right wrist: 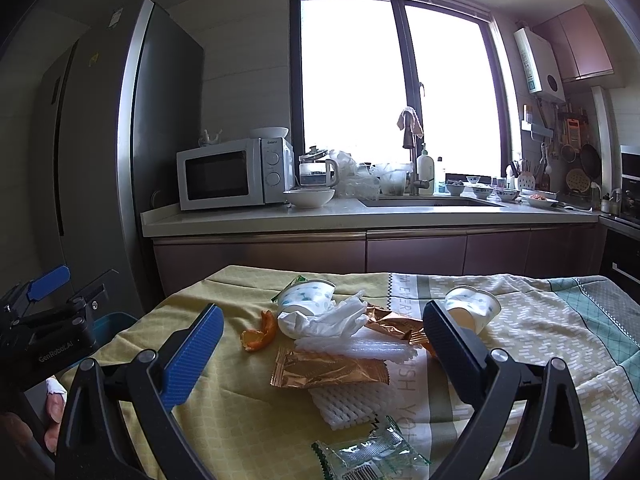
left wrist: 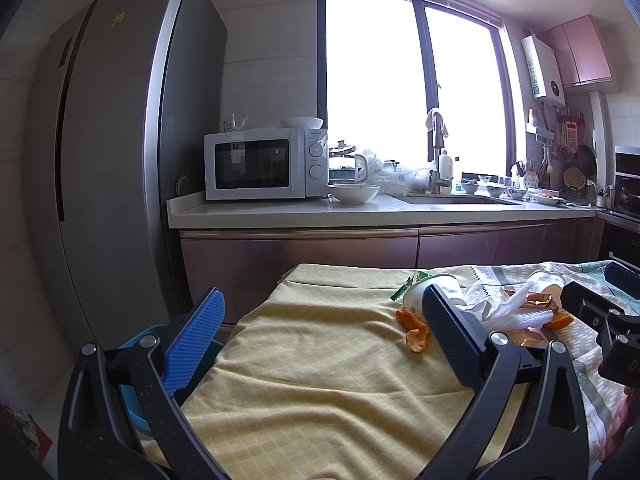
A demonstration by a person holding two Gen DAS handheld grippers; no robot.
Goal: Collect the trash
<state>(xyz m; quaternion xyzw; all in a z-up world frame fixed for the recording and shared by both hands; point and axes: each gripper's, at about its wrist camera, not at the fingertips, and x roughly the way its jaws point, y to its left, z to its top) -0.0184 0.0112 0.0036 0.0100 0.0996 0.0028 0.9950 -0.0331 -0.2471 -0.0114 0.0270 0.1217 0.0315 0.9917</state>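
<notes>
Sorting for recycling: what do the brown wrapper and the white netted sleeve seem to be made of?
Brown wrapper: likely metallised plastic film, glossy, with sharp creases and a crimped edge. White netted sleeve: looks like soft foam mesh, matte, with an open puffy lattice. Neither is certain from the look alone.

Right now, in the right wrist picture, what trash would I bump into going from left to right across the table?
Curled orange peel → crumpled white plastic bag → tipped white paper cup with green specks.

On the cloth, two paper cups [right wrist: 308,294] [right wrist: 474,306], two foam nets [right wrist: 360,346] [right wrist: 348,406], two bronze wrappers [right wrist: 328,368] [right wrist: 390,318], one orange peel [right wrist: 260,334] and one clear wrapper [right wrist: 368,454] are counted.
</notes>
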